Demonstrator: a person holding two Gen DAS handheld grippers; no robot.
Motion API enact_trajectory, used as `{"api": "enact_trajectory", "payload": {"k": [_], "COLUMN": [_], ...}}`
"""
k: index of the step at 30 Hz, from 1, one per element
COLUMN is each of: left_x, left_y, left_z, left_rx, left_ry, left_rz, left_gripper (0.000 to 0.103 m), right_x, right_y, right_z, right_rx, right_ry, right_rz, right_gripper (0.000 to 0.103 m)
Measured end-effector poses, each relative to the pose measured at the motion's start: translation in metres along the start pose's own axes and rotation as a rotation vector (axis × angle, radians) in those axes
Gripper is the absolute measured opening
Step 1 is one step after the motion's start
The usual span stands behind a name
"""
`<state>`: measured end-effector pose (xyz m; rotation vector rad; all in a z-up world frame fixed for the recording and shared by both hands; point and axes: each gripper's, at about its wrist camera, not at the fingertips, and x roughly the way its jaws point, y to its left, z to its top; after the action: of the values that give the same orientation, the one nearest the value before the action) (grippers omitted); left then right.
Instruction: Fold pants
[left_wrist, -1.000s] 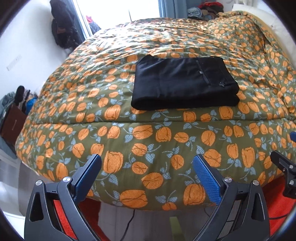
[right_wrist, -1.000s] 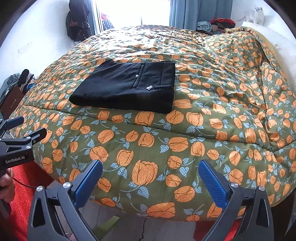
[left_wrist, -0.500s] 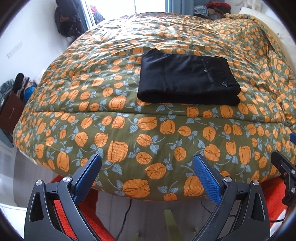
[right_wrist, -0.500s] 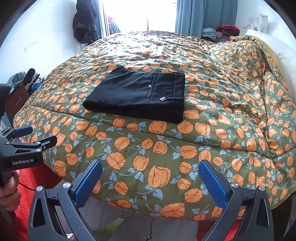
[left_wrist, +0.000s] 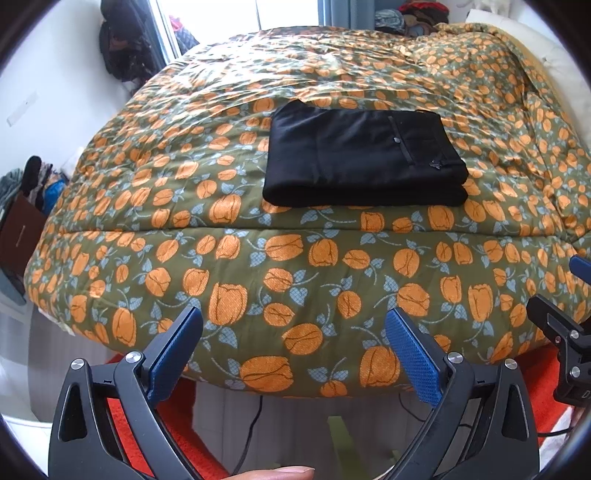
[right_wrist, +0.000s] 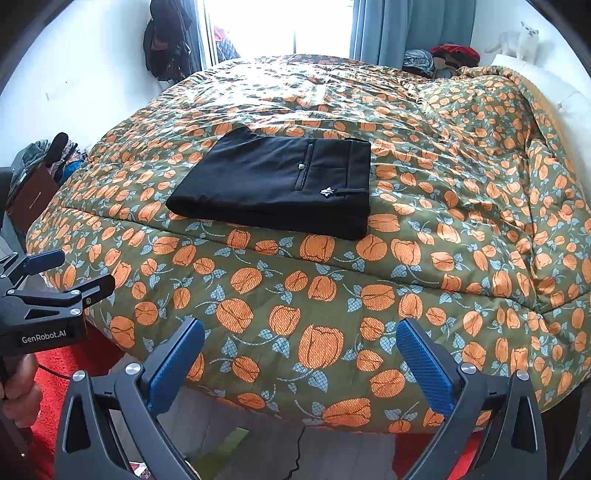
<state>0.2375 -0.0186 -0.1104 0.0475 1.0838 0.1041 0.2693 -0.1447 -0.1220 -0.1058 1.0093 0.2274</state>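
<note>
A: L claw? 
B: Left gripper jaws spread wide, nothing betw. them, touching nothing. Blue textured pads on black frames. Hangs off the near edge of the bed, over floor and red rug.

A: R claw?
B: Right gripper same, spread wide, holding nothing, clear of the quilt. Pads blue, ribbed; arms black w/ silver rivets. Left gripper also shows at left edge of the right wrist view, "GenRobot.AI" on its body, person's hand around the handle below.

A: Pants?
B: Black pants folded into a flat, thick rectangle, lying on top of the quilt near the bed's front edge, well apart from both grippers. Back pocket w/ button faces up; small white logo near waistband corner. Rounded fold edge faces the cameras.

A: Containers?
B: Can't make out any. Clothes pile at far side of bed, dark garments hanging by window.

A: Materials?
B: Quilt puffy, stitched, olive w/ orange tulips, blue-grey leaves; wrinkled toward far right. Pants matte, smooth weave. Rug shaggy. White cat sits atop the headboard, upper right.
</note>
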Motion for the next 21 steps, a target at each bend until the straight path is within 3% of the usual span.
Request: {"api": "enact_trajectory", "payload": {"k": [21], "left_x": [-0.0011], "left_y": [-0.0024], "left_z": [-0.0003], "left_rx": [0.014], "left_ry": [-0.002], "left_rz": [-0.003], "left_gripper": [0.100], "right_x": [-0.0033], "right_y": [0.0030], "right_z": [0.0041], "right_rx": [-0.009], "right_ry": [-0.002], "right_rz": [-0.001], "right_gripper": [0.102]}}
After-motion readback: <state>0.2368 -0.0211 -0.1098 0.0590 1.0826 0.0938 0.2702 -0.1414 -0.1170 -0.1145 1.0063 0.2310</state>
